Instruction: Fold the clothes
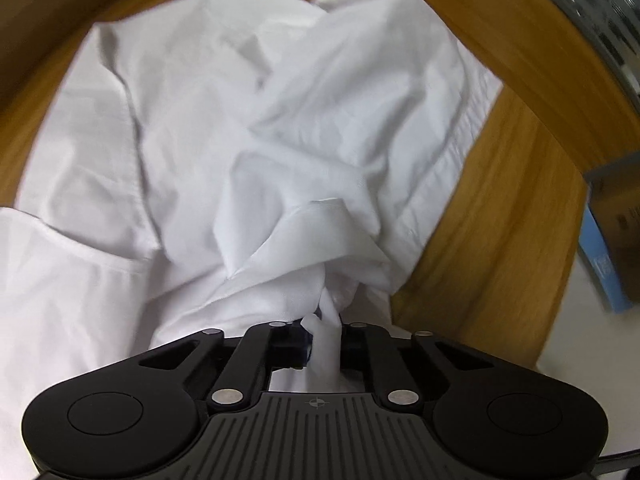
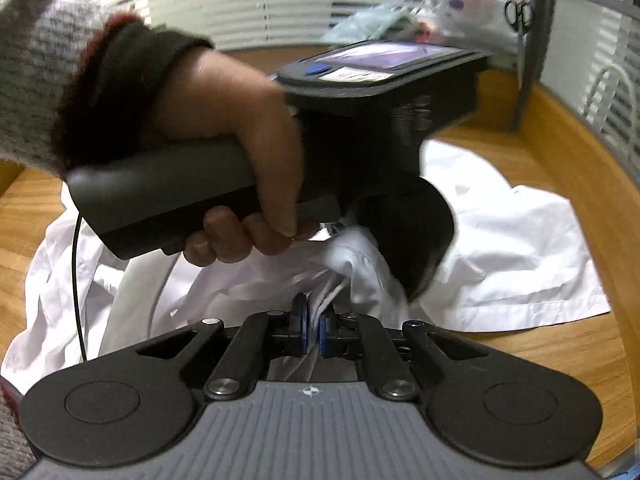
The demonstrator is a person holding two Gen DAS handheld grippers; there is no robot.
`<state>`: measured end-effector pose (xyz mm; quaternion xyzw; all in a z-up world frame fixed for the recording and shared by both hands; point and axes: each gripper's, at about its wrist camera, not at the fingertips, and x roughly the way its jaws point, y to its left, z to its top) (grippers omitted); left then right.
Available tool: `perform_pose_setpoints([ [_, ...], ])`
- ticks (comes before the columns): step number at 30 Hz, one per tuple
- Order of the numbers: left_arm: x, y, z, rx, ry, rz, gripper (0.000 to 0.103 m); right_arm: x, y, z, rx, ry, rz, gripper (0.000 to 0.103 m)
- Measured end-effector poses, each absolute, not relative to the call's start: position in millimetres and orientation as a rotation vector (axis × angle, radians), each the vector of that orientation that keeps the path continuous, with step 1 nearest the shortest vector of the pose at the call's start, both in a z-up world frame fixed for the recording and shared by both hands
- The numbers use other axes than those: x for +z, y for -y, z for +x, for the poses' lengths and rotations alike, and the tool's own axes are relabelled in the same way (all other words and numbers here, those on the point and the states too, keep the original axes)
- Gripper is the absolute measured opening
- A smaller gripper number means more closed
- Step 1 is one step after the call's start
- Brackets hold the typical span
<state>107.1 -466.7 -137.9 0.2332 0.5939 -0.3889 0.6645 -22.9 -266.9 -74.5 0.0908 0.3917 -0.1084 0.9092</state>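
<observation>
A white shirt [image 1: 224, 128] lies crumpled on the wooden table [image 1: 496, 208]. My left gripper [image 1: 325, 344] is shut on a bunched fold of the shirt, which rises up from its jaws. In the right wrist view the shirt [image 2: 520, 248] spreads across the table [image 2: 560, 360]. My right gripper [image 2: 313, 328] is shut on a pinch of the shirt. The left gripper's body [image 2: 380, 120] and the hand holding it [image 2: 224, 120] sit just ahead of my right gripper and hide the middle of the shirt.
A blue and brown box [image 1: 612, 240] stands past the table's right edge. A dark perforated object [image 1: 600, 12] is at the far right. In the right wrist view a window with blinds [image 2: 280, 4], plastic bags [image 2: 440, 4] and a grey post [image 2: 528, 60] stand behind the table.
</observation>
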Motion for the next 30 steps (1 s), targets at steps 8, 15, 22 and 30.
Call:
perform_pose_setpoints([
  [8,-136.4,448.5,123.1,-0.751,-1.266,0.481,0.008,-55.6,272.7,-56.5,-0.341,-0.688,0.287,0.004],
  [15,-139.1,438.9,135.7,-0.763,-1.234,0.491,0.008,-28.8,296.8,-115.7,-0.531,-0.595,0.495,0.004],
  [22,-137.3,432.2,127.5,-0.729,-1.149,0.533,0.008,-28.7,326.4,-158.3,-0.762,-0.487,0.634,0.004],
  [30,-147.3,431.4,130.8,-0.696,-1.130,0.561,0.007,-41.0,359.2,-221.8,-1.094,-0.503,0.648,0.004],
])
